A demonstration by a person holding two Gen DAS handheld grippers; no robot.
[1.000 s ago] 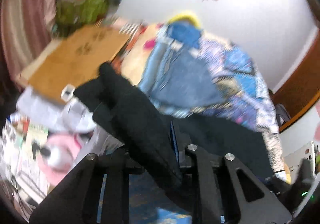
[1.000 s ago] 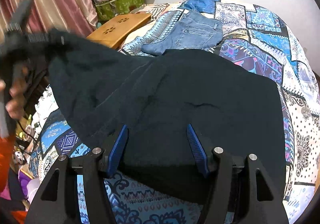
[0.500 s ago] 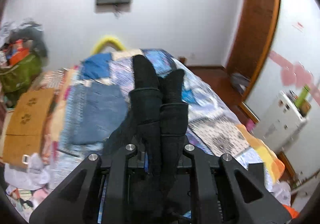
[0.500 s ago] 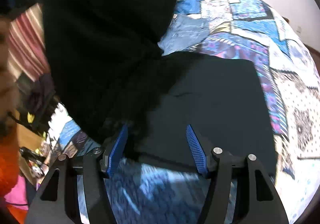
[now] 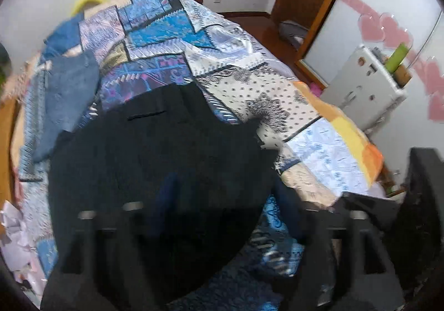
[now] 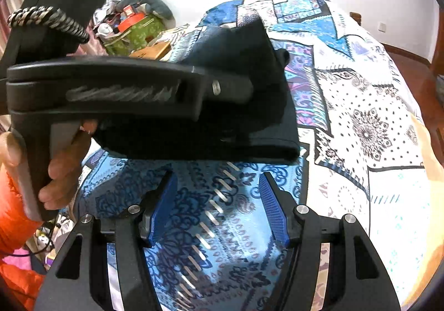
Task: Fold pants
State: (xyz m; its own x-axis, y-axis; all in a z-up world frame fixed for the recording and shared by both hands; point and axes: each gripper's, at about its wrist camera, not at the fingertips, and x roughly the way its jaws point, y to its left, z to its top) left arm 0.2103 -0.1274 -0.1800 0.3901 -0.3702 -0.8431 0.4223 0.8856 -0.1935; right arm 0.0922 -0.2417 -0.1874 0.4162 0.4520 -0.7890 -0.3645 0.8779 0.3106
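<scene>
A: Left wrist view? 
B: Left tongs (image 5: 222, 200) are spreading, blurred, over the black pants (image 5: 155, 158) folded on the bed (image 5: 277, 94); no pinch visible.

A: Right wrist view? 
B: Right tongs (image 6: 217, 205) spread, empty, above the quilt; pants (image 6: 266, 105) just ahead.

Bright even indoor light, left view motion-blurred, fisheye-curved dark corners
</scene>
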